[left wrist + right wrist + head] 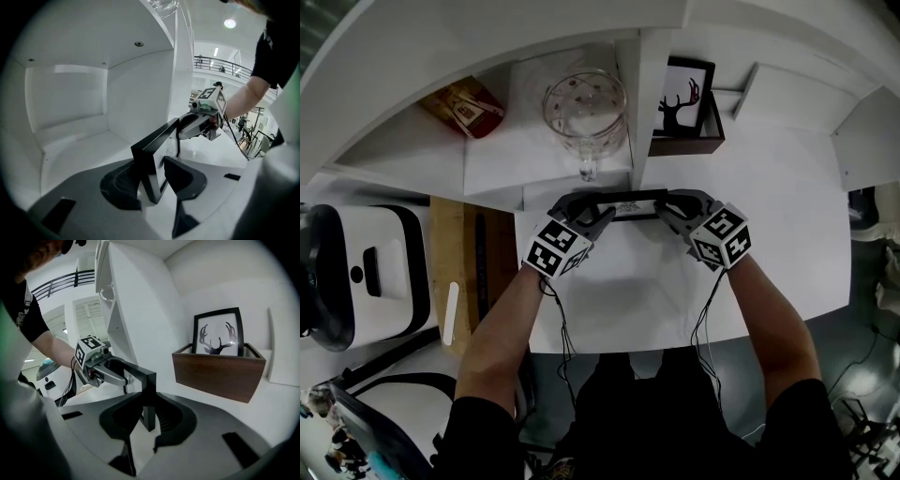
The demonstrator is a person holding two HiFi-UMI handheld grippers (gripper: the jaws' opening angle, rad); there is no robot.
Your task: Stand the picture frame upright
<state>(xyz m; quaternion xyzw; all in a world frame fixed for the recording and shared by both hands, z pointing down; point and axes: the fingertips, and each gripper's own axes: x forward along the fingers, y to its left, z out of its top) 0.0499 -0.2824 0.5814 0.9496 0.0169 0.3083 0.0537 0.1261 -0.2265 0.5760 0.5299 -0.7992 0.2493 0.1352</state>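
A black picture frame (628,204) stands on its long edge on the white table (769,216), seen almost edge-on from above. My left gripper (589,212) is at its left end. In the left gripper view the frame's end (149,161) sits between the jaws of my left gripper (157,180), with a gap on the right side, so it is open. My right gripper (667,210) holds the other end. In the right gripper view the frame's upright bar (148,390) is pinched inside my right gripper (147,420).
Behind the frame is a white shelf unit with an upright divider (649,94). A glass mug (586,111) and a red packet (464,105) sit in the left bay. A deer print (682,101) stands in a wooden box (218,373) on the right. A white appliance (356,272) is at the left.
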